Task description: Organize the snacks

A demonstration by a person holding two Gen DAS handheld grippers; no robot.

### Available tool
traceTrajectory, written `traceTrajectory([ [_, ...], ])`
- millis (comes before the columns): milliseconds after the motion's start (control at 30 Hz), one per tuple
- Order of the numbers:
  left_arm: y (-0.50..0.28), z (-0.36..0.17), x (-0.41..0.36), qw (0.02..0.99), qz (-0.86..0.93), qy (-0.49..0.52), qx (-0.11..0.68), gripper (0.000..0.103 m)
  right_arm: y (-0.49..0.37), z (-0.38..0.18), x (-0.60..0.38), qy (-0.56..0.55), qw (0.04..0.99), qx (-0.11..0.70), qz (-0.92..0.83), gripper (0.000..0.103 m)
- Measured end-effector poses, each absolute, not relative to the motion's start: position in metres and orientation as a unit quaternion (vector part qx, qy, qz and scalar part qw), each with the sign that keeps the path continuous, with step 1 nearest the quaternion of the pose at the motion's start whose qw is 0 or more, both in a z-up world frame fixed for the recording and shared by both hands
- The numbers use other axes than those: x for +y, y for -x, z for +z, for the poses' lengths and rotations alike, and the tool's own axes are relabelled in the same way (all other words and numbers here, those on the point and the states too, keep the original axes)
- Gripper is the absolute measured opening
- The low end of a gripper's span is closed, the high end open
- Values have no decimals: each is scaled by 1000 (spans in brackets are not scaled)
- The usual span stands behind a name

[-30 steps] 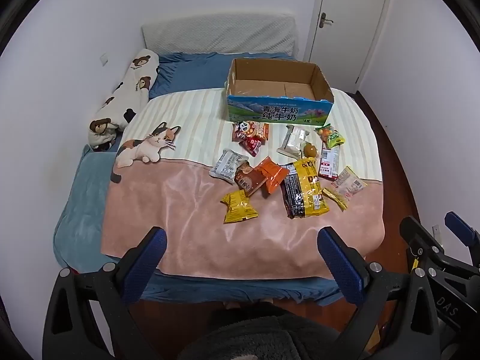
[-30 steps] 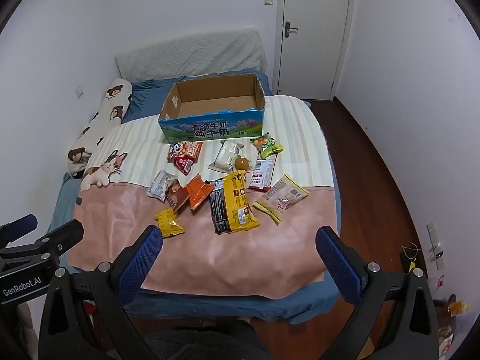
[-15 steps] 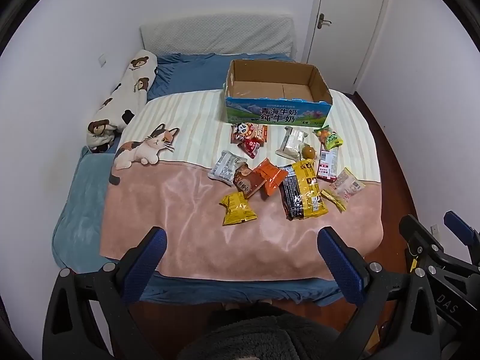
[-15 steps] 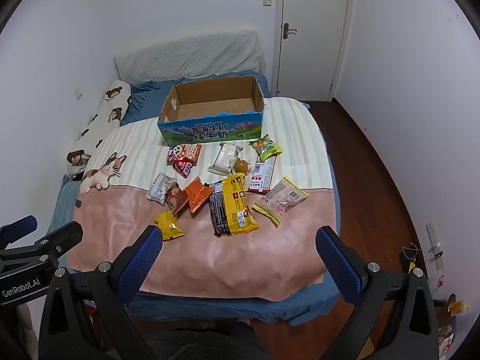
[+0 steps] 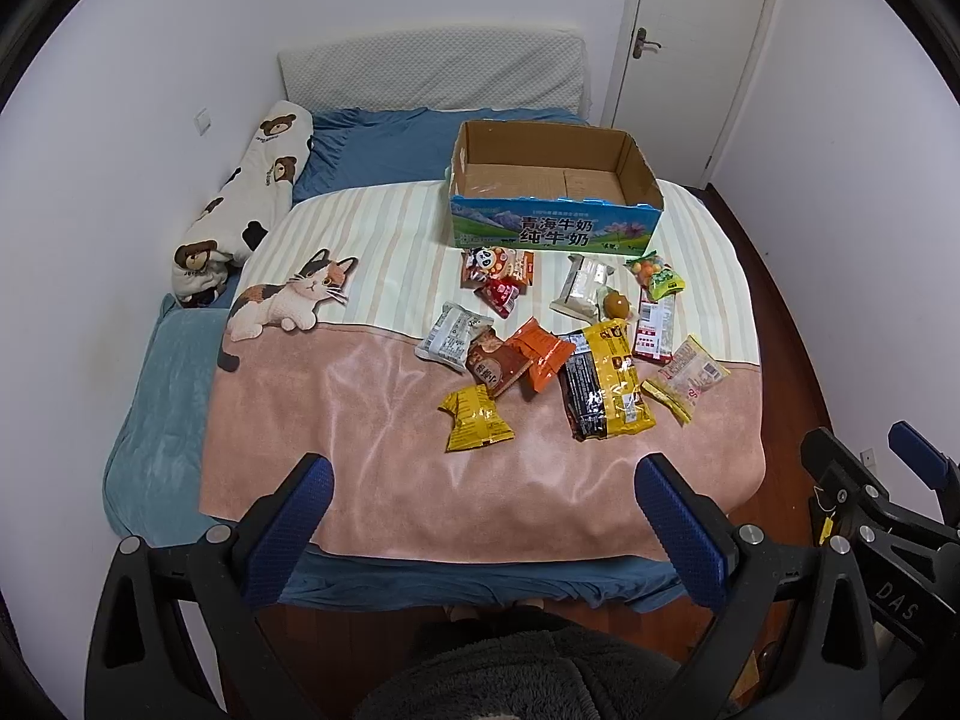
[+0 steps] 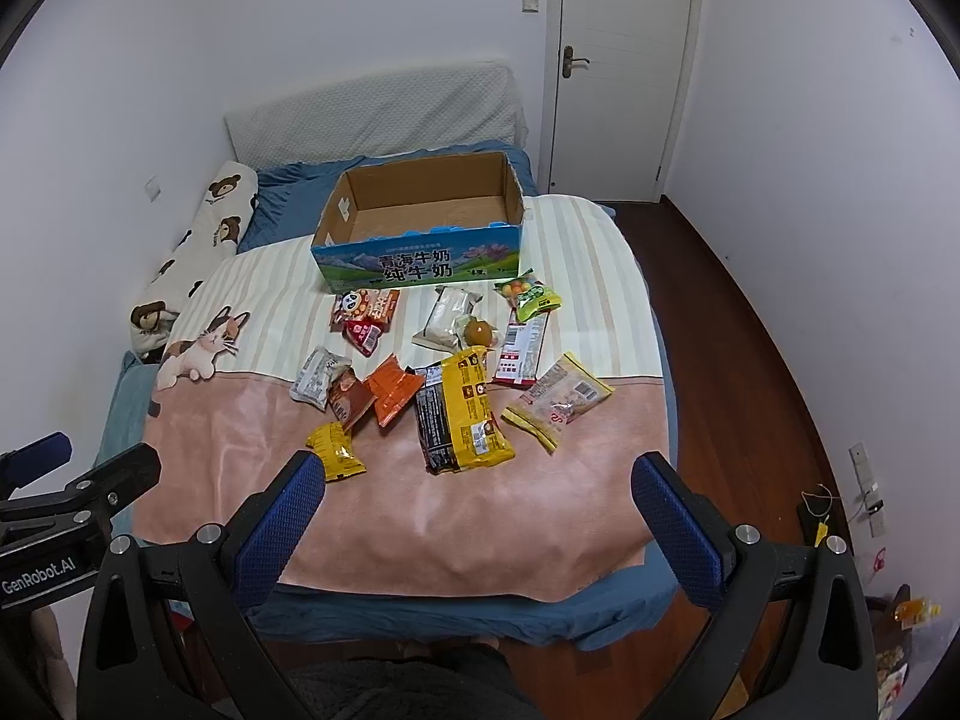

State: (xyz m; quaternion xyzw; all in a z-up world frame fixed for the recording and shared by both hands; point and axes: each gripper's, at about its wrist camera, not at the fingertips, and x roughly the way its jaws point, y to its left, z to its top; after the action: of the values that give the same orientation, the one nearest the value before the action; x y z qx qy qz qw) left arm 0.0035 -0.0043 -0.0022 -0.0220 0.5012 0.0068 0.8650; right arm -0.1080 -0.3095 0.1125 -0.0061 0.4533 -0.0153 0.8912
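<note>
Several snack packets lie scattered on the bed's blanket [image 5: 390,432]: a small yellow bag [image 5: 474,420], an orange bag [image 5: 540,351], a large yellow-and-black bag [image 5: 606,387], a white bag [image 5: 453,339] and others. Behind them stands an open, empty cardboard box [image 5: 555,192] with a blue printed front; it also shows in the right wrist view [image 6: 420,222]. My left gripper [image 5: 483,504] is open and empty above the bed's near edge. My right gripper [image 6: 480,504] is open and empty too, to the right of the left one.
A bear-print pillow [image 5: 249,198] lies along the left wall. A grey headboard cushion [image 5: 432,69] is at the back. A white door [image 6: 624,60] stands behind on the right. Wooden floor [image 6: 744,360] runs along the bed's right side.
Both grippers have drifted very slightly; the view of the bed has shifted a little. Nothing on the bed has moved and both stay open.
</note>
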Motion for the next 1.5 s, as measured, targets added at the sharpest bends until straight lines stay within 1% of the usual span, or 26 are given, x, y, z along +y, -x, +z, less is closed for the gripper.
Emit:
traceTrajectory([
  [1500, -4, 0, -4, 867, 6, 24, 498, 103, 112, 126, -318, -1, 898, 439, -19, 103],
])
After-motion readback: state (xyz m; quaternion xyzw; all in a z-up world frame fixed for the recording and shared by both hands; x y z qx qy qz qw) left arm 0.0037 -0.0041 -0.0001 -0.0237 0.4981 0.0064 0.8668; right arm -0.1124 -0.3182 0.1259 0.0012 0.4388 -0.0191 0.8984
